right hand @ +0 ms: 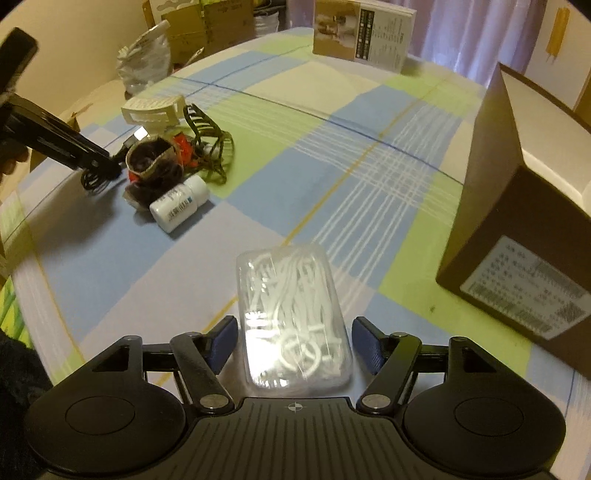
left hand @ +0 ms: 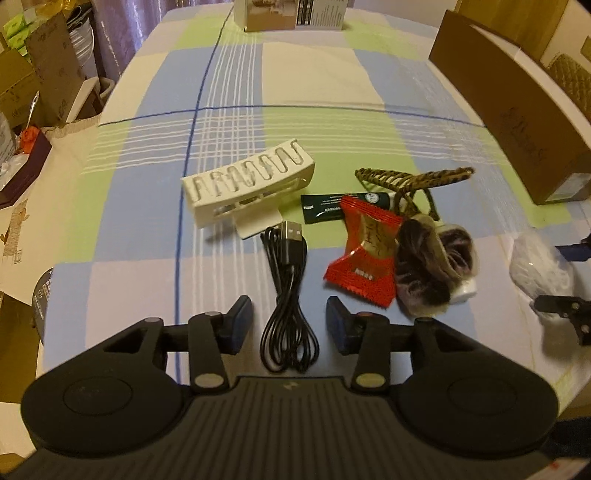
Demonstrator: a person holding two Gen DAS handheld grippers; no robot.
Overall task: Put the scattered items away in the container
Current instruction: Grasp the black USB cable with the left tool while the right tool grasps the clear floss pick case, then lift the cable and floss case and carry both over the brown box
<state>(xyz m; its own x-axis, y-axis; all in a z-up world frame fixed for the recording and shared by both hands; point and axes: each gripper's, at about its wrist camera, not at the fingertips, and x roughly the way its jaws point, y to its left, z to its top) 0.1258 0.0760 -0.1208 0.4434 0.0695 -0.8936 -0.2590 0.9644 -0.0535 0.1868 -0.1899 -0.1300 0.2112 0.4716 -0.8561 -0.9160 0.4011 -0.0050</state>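
Checked cloth in blue, green and cream covers the worktop [left hand: 303, 85]. The left gripper [left hand: 289, 320] hangs low over it with its blue-padded fingers [left hand: 242, 317] spread wide on either side of a coiled black USB cable [left hand: 288, 295], not touching it. Just beyond the cable lies a white plastic hair claw [left hand: 251, 184]. To its right sits a loose cluster: a dark green sachet [left hand: 325, 210], a red candy wrapper [left hand: 364, 254] partly over it, a brown patterned hair claw [left hand: 410, 181] behind, and a dark fuzzy scrunchie [left hand: 432, 266] touching the wrapper.

From the right wrist view, a white pill bottle [right hand: 179, 205] lies on its side against the scrunchie. The right gripper [right hand: 291, 341] has its fingers [right hand: 221, 343] wide, with a clear plastic box of white floss picks [right hand: 295, 314] lying between them on the cloth; small gaps show on both sides. An open brown cardboard box [right hand: 532, 221] stands on the worktop to the right of that gripper, well apart from the cluster. A printed carton [right hand: 364, 33] stands at the far edge.
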